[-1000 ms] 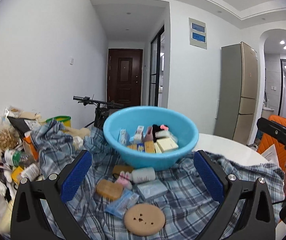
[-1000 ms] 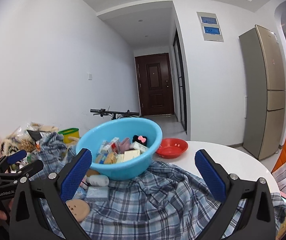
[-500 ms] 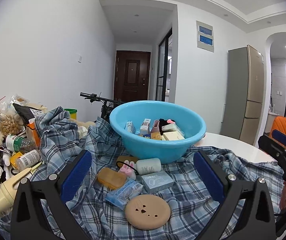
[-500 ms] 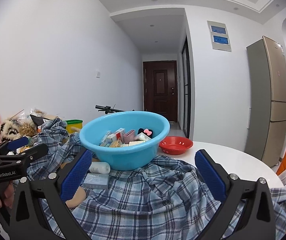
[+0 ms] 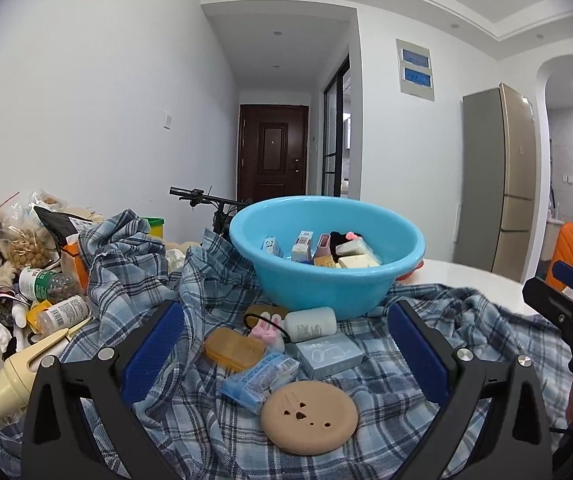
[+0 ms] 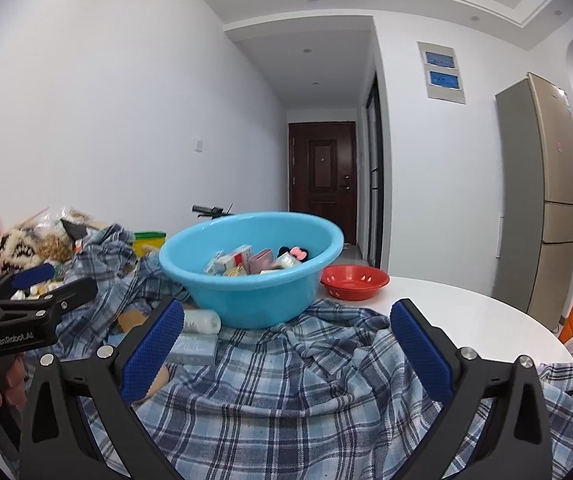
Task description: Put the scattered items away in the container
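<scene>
Holding small boxes, blue basin (image 5: 326, 280) sits on plaid cloth (image 5: 426, 380).

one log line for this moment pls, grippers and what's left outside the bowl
left gripper: open, empty | right gripper: open, empty | blue bowl: partly filled | still on plaid cloth: tan disc, white bottle, pale box

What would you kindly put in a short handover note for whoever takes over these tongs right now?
Left tongs: open, empty, facing the loose items.
Right tongs: open, empty, over the blue plaid cloth.
Done: several small boxes and soaps already lie in the light blue plastic basin.
Left on the cloth in front of the basin: round tan disc, amber soap bar, blue wrapped packet, pale blue box, white bottle, pink hair tie.
</scene>
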Tool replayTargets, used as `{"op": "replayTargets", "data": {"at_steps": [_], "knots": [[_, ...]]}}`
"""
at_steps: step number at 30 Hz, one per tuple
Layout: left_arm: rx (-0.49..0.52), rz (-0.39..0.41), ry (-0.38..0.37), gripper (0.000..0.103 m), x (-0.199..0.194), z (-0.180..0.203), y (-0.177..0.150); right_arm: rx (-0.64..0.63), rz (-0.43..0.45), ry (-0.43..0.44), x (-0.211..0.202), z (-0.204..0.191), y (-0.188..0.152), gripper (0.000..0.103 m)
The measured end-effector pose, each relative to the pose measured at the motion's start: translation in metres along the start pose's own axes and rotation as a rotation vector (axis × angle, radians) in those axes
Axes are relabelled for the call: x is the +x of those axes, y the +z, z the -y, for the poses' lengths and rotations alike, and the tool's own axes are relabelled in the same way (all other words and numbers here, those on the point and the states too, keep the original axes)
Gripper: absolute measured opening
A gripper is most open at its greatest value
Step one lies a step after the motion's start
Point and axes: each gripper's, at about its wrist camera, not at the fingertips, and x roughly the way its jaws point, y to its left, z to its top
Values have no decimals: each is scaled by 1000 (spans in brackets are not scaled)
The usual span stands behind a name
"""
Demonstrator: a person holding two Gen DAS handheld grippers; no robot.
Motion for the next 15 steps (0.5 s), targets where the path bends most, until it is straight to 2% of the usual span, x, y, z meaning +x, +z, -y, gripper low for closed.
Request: {"op": "replayTargets", "data": {"at_steps": [5,11,15], "knots": [[-2,12,11,103,-2,-2,-5,-2,-7,-23,1,1,0,103],[-23,-61,64,103,12,-8,-7,41,-110,-49,20,11,-4,103],[-13,-56,91,103,11,-6,-8,26,-139,-55,24,9,-6,103]]}}
